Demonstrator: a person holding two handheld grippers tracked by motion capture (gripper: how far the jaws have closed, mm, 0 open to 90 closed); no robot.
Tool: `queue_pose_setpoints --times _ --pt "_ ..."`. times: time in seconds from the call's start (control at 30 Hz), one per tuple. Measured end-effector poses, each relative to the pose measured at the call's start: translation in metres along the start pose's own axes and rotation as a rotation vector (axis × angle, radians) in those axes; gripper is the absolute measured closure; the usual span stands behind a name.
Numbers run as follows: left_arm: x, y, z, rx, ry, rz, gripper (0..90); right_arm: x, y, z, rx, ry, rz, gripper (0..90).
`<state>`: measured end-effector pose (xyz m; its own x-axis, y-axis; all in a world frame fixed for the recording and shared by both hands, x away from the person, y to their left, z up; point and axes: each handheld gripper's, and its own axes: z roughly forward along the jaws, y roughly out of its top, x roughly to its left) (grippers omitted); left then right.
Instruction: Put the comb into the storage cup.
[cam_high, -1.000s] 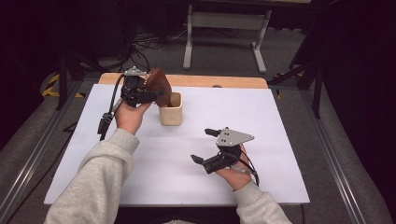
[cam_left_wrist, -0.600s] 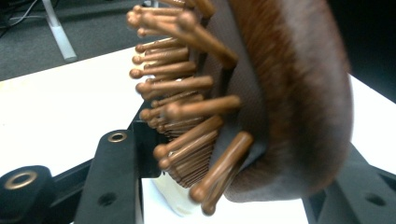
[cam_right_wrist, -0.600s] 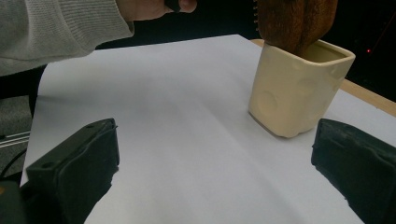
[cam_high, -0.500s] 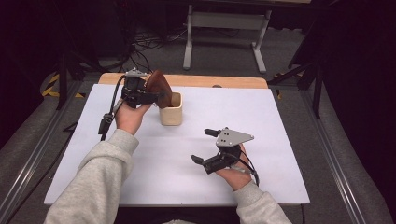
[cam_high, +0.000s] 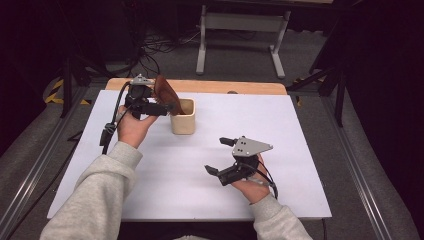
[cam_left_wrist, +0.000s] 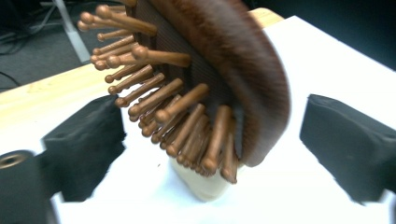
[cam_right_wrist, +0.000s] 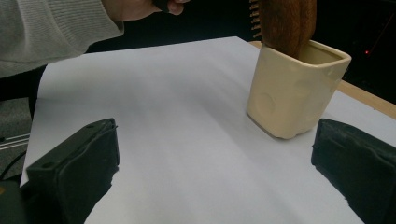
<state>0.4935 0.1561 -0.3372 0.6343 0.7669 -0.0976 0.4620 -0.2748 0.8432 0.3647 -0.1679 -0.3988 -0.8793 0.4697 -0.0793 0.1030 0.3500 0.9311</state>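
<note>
While resting low on the near table (cam_high: 165, 195), right tongs (cam_high: 220, 156) spread wide, holding nothing, pointing toward cream cup (cam_high: 182, 116) well apart. Farther off, left tongs (cam_high: 170, 106) just opened, pads clear either side of wooden hairbrush (cam_high: 164, 90), standing tilted, handle down in that cup, left hand nearer.
</note>
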Motion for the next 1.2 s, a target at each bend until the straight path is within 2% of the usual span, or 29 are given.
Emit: queue_pose_setpoints --times 0.07,0.2,0.43,0.5,0.53,0.57,0.83,0.87,1.0,1.07,1.2 --pt "-0.003 -0.001 -0.007 -0.008 0.007 0.026 3.2 0.000 0.000 -0.001 -0.001 -0.002 0.001 1.6" --pt "-0.006 -0.006 -0.022 -0.023 -0.008 0.062 0.5 -0.003 0.002 -0.005 -0.008 -0.012 -0.003 1.7" --pt "-0.016 -0.015 -0.050 -0.088 -0.056 0.138 0.3 -0.007 0.005 -0.013 -0.013 -0.032 0.002 1.8" --pt "-0.018 -0.020 -0.057 -0.108 -0.077 0.147 0.4 -0.009 0.005 -0.016 -0.013 -0.035 0.003 2.0" --pt "-0.018 -0.020 -0.057 -0.108 -0.077 0.147 0.4 -0.009 0.005 -0.017 -0.012 -0.037 0.001 2.0" --pt "-0.020 -0.027 -0.064 -0.124 -0.107 0.147 0.4 -0.010 0.006 -0.018 -0.012 -0.041 0.004 2.0" --pt "-0.023 -0.056 -0.082 -0.142 -0.138 0.179 0.3 -0.015 0.004 -0.028 -0.011 -0.058 0.014 2.0" --pt "-0.023 -0.056 -0.082 -0.142 -0.138 0.179 0.3 -0.016 0.004 -0.029 -0.011 -0.059 0.014 2.0" --pt "-0.022 -0.078 -0.088 -0.144 -0.155 0.173 0.4 -0.017 0.002 -0.033 -0.007 -0.067 0.017 2.0" --pt "-0.021 -0.081 -0.089 -0.145 -0.158 0.172 0.4 -0.018 0.000 -0.035 -0.005 -0.069 0.019 2.0" --pt "-0.020 -0.101 -0.093 -0.161 -0.171 0.150 0.4 -0.019 -0.005 -0.039 -0.005 -0.077 0.022 1.9"
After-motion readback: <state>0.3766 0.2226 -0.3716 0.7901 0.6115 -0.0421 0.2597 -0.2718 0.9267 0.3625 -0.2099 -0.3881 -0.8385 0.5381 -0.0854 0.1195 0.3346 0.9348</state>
